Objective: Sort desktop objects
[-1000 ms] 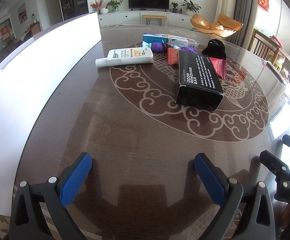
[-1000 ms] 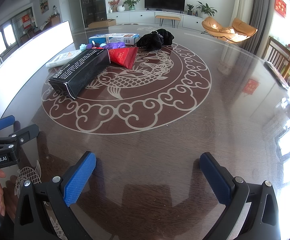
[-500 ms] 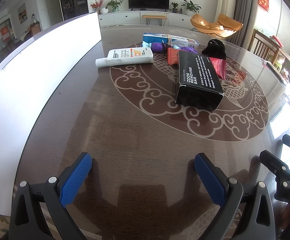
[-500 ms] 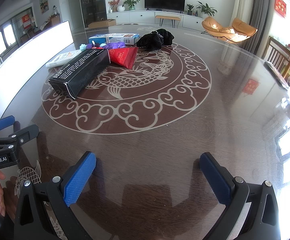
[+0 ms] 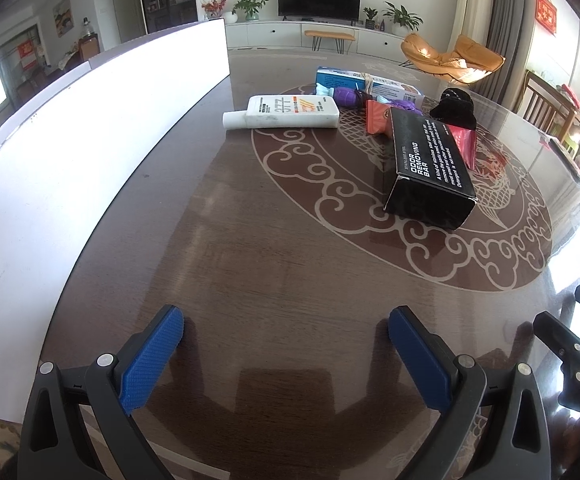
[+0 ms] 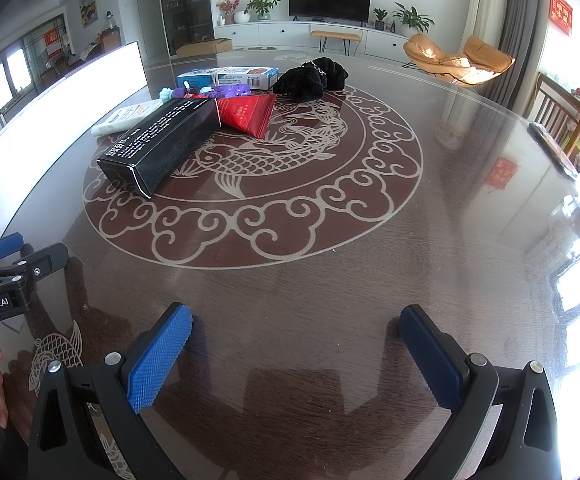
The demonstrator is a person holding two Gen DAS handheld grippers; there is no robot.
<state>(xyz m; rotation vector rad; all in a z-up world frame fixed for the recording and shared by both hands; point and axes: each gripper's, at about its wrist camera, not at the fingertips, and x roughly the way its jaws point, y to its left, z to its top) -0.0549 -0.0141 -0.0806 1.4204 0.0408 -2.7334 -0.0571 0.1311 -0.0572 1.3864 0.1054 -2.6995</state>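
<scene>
On the table's point(image 5: 290, 280) far half, the black box point(image 5: 429, 160) lies flat among the white tube point(image 5: 290, 111), red packet point(image 6: 246, 114) and black cloth point(image 6: 309, 78). Left gripper point(image 5: 286, 354) and right gripper point(image 6: 295, 354) hover well short, fingers wide, empty.

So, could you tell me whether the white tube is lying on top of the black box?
No, the white tube lies flat on the table to the left of the black box, with bare tabletop between them.
</scene>
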